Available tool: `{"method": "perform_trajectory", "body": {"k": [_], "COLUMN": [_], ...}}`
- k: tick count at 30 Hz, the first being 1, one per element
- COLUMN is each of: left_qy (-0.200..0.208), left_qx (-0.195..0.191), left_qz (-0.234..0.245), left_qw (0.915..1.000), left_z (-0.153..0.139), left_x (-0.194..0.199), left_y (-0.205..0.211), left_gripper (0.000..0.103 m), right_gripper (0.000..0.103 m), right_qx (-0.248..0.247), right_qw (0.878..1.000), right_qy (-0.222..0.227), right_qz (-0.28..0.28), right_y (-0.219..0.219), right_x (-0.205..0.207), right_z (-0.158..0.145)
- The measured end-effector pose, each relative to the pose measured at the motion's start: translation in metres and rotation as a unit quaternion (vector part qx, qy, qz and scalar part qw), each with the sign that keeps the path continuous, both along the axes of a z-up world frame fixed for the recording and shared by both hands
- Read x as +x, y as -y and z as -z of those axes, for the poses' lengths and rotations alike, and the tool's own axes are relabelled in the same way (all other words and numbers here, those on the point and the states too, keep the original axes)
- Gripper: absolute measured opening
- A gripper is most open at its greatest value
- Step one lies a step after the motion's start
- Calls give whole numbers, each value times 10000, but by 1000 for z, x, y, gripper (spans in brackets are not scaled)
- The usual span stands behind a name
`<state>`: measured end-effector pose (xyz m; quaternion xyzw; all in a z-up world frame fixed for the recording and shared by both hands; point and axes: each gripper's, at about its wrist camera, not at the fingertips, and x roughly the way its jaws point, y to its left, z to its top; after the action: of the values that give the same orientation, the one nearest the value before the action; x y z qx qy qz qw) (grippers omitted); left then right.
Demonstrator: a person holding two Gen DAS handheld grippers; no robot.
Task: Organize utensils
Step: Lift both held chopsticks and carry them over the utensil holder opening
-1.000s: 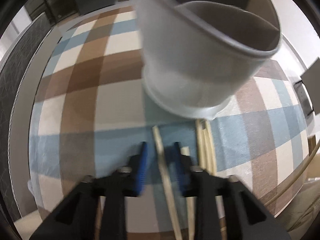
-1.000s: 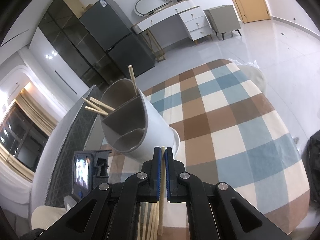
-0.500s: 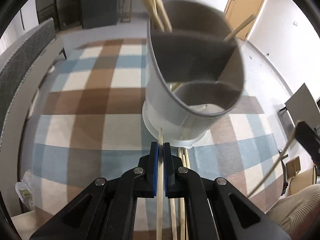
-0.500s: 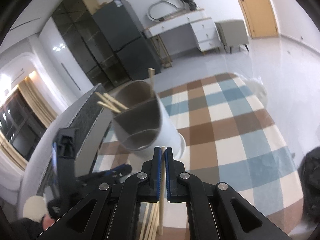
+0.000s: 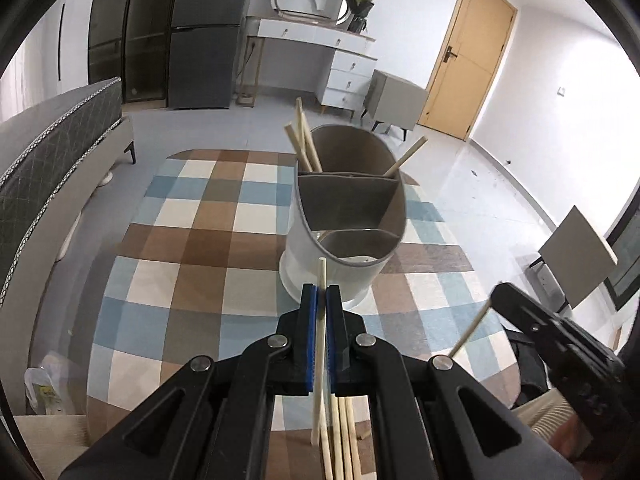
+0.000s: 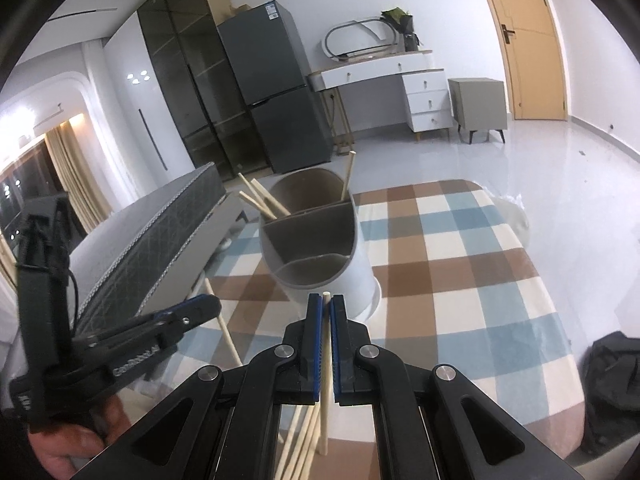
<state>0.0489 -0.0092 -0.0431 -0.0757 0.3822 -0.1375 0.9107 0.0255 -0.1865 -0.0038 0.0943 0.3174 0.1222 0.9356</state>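
Note:
A grey three-compartment utensil holder (image 5: 348, 216) (image 6: 316, 236) stands upright on the checked tablecloth (image 5: 192, 248). Several wooden chopsticks (image 5: 304, 144) (image 6: 260, 200) lean in its back compartment. My left gripper (image 5: 321, 294) is shut on one pale chopstick (image 5: 320, 360), lifted in front of the holder. My right gripper (image 6: 326, 304) is shut on another chopstick (image 6: 325, 380), also just short of the holder. Each gripper shows in the other's view: the right gripper (image 5: 540, 332) at the right, the left gripper (image 6: 180, 320) at the left. Several loose chopsticks (image 5: 344, 436) (image 6: 300, 436) lie on the table below the fingers.
The round table's edge (image 6: 560, 412) curves close on the right. A grey sofa (image 5: 52, 168) runs along the left. A black bag (image 6: 612, 368) sits on the floor, right. A fridge (image 6: 280, 100), a white dresser (image 5: 336, 64) and a wooden door (image 5: 468, 60) stand far behind.
My left gripper shut on a chopstick and rose with it, tilting up so the holder now looks farther off. The right gripper kept its chopstick and shifted; the left gripper came into its view.

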Motion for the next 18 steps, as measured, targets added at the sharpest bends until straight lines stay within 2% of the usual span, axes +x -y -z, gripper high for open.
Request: {"method": "perform_trajectory", "body": {"k": [10, 18], "left_qy": [-60, -58], "left_qx": [189, 194], "left_qz": [59, 184], "left_qw": [9998, 9996], "left_z": [-6, -20], "left_x": [-6, -3], "left_y": [0, 3], "left_gripper": [0, 0], "right_gripper": [3, 3], "right_qx": [-168, -28], "right_qw": [9997, 9994], "right_qy": [167, 344], "right_qz": [74, 69], "right_y": [-2, 3], "right_x": [-4, -4], "right_z": [-8, -20]}}
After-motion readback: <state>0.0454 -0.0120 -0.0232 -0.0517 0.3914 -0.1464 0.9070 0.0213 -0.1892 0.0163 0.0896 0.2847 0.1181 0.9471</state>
